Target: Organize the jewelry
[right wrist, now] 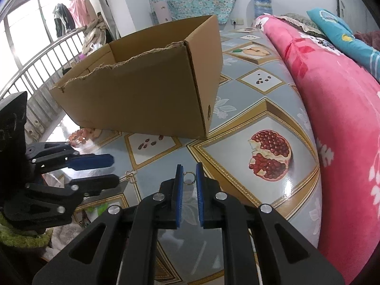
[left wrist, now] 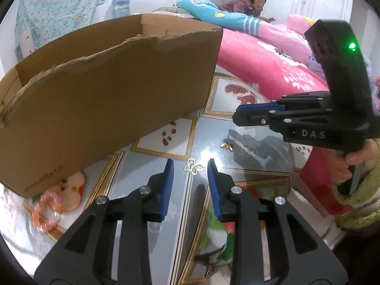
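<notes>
While both tongs hang released, the left tongs (left wrist: pixel 190 166) frame a gold butterfly clip (left wrist: pixel 194 166) lying flat on the bench (right wrist: pixel 237 123), long axis crosswise; the right tongs (right wrist: pixel 189 169) frame a small ring (right wrist: pixel 189 178). Behind stands a cardboard box (right wrist: pixel 142 95), beside pink bedding (right wrist: pixel 344 118).

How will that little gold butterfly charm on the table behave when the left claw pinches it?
The butterfly charm looks like thin open wirework lying flat, so it is probably very light and easy to bend. The tablecloth is glossy, so it may skid ahead of the left claw rather than lift cleanly.
</notes>
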Tool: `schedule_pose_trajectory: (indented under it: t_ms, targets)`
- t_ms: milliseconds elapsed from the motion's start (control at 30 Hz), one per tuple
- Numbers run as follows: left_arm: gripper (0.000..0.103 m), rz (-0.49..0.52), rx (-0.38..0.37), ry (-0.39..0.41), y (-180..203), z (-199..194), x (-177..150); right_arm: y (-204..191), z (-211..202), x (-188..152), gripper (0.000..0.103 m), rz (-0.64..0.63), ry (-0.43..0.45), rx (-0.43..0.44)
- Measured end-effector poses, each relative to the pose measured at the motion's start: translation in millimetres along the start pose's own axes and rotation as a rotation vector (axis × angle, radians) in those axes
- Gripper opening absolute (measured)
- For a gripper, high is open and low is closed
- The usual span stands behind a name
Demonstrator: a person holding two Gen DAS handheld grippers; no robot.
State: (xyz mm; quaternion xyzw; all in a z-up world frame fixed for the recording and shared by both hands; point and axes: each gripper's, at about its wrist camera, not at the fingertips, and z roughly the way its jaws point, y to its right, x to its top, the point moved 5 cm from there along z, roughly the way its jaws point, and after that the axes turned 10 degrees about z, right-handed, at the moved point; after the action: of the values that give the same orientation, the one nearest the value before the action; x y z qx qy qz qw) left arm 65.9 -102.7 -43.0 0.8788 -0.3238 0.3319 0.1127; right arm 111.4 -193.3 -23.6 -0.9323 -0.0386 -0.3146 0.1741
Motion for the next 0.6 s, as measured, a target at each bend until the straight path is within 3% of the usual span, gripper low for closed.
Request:
schedule_pose_trajectory:
  t_ms: [200, 367, 433, 600]
  targets:
    - [0.027, -0.016, -0.002, -0.063, 5, 16, 3, 5, -1, 1, 0.011, 0.019, 0.018, 0.005]
    - [0.027, -0.014, 0.066, -0.085, 11, 18, 2, 8, -1, 0, 0.011, 0.028, 0.024, 0.01]
    - [0.021, -0.002, 0.102, -0.096, 12, 19, 2, 9, -1, -1, 0.011, 0.034, 0.026, 0.015]
    - [0.018, -0.01, 0.124, -0.104, 11, 20, 3, 13, -2, -1, 0.011, 0.045, 0.033, 0.022]
